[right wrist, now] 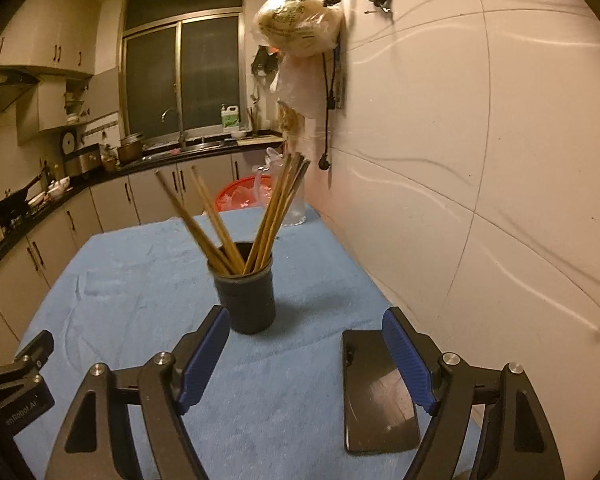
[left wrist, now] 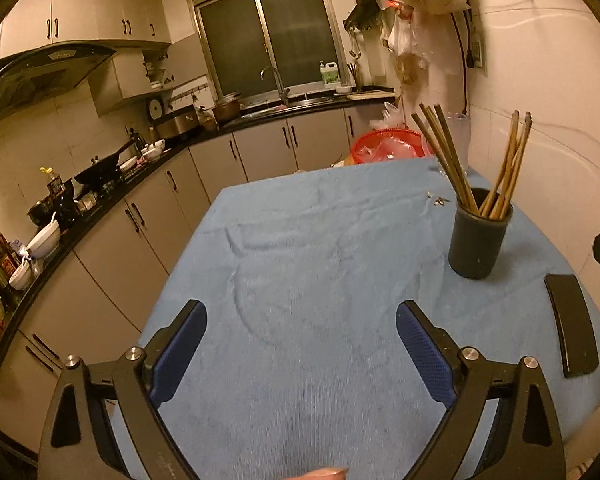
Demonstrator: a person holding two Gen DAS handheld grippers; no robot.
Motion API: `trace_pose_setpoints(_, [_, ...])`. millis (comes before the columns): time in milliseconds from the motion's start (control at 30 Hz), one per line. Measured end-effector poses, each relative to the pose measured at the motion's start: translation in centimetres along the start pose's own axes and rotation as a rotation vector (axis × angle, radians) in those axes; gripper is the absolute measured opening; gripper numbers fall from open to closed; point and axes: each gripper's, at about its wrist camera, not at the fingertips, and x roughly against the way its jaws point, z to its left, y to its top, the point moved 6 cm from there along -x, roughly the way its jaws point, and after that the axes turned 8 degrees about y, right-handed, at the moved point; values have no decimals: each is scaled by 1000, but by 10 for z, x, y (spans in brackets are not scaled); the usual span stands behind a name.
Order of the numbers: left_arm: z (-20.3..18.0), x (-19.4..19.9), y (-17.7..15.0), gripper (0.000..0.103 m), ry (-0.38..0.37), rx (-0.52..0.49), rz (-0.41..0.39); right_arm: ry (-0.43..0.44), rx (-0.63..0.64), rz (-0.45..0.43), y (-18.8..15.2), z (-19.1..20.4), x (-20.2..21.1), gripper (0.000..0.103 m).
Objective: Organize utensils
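A dark round holder (left wrist: pixel 479 236) (right wrist: pixel 246 298) stands upright on the blue cloth, with several wooden chopsticks (left wrist: pixel 448 156) (right wrist: pixel 278 208) leaning out of it in two bunches. My left gripper (left wrist: pixel 300 312) is open over bare cloth, well to the left of the holder and nearer the table's front edge, with nothing between its blue pads. My right gripper (right wrist: pixel 306 320) is open too, just in front of the holder and apart from it, and holds nothing. A part of the left gripper's frame (right wrist: pixel 18 372) shows at the left edge of the right wrist view.
A black phone (left wrist: pixel 572 324) (right wrist: pixel 378 392) lies flat on the cloth by the right wall, partly behind my right finger. At the table's far end stand a clear jug (right wrist: pixel 296 200) and a red basket (left wrist: pixel 388 146). The tiled wall (right wrist: pixel 480 200) runs along the right; kitchen counters run on the left.
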Motion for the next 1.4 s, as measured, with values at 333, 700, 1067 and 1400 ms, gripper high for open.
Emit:
trace_pose_setpoints(333, [1,12,-11,96,30,-33,-33,-10,18,20,-5,5,6,81])
trace_pose_setpoints(700, [-2,3,-12,96,-8,-23,-8,-6,28,48,-5,8,-8,81])
trace_pose_setpoints(1067, [-7,-10,-15,96,-24,-31,24,-6,40,90,-11,13,-26,81])
trace_pose_setpoints(1400, [-7,-17,-19,96,-36,-34,40,-8,48,110,-14,18,-34,81])
